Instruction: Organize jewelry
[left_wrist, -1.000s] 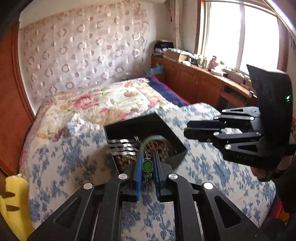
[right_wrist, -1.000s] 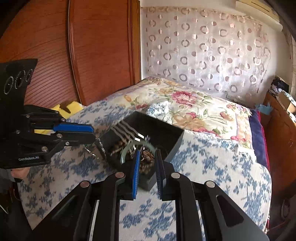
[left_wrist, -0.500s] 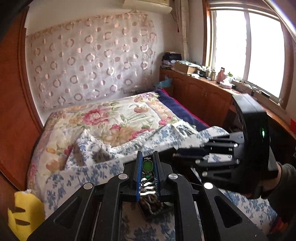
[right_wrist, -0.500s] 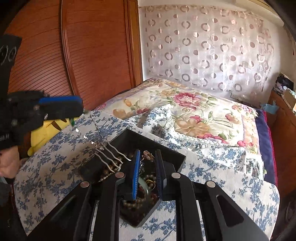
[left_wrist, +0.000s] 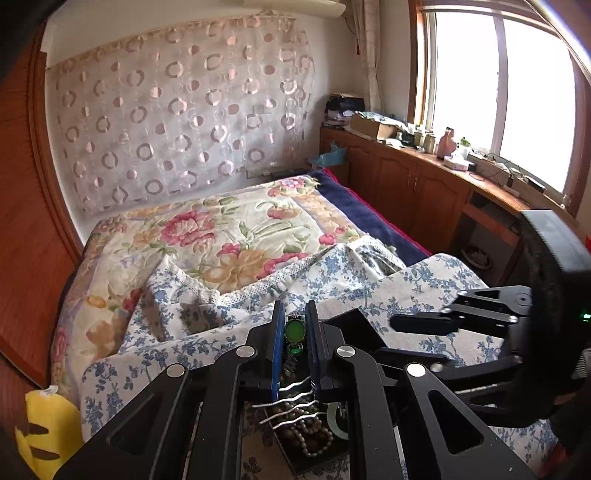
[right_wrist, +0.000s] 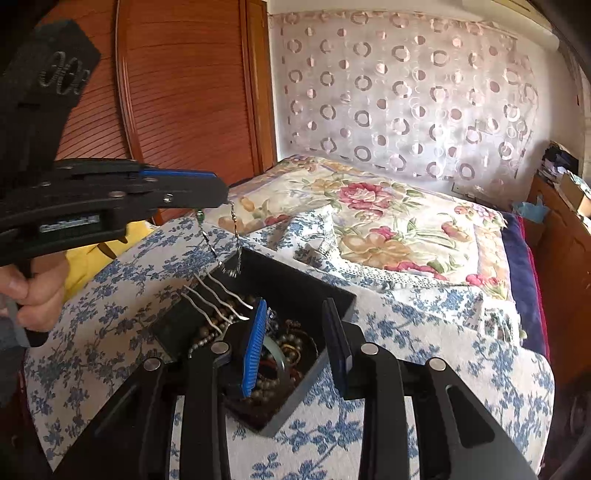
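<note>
My left gripper (left_wrist: 293, 314) is shut on a green-stone pendant (left_wrist: 294, 331); in the right wrist view it (right_wrist: 221, 194) holds the silver chain (right_wrist: 234, 236) hanging over the far left corner of the black jewelry box (right_wrist: 295, 284). The box sits on the blue-flowered bedsheet and holds beads, a pale green bangle (right_wrist: 275, 354) and silver wavy pins (right_wrist: 218, 299). The box also shows under my left gripper (left_wrist: 347, 325). My right gripper (right_wrist: 299, 325) is open above the box's near side, empty; it shows at the right in the left wrist view (left_wrist: 402, 325).
A floral quilt (right_wrist: 388, 221) covers the bed behind the box. A yellow plush toy (left_wrist: 48, 424) lies at the left bed edge. A wooden wardrobe (right_wrist: 184, 92) stands at the left, wooden cabinets (left_wrist: 417, 184) under the window at the right.
My left gripper has lifted the pendant and its chain up out of the box. My right gripper has opened from nearly shut and moved in over the box.
</note>
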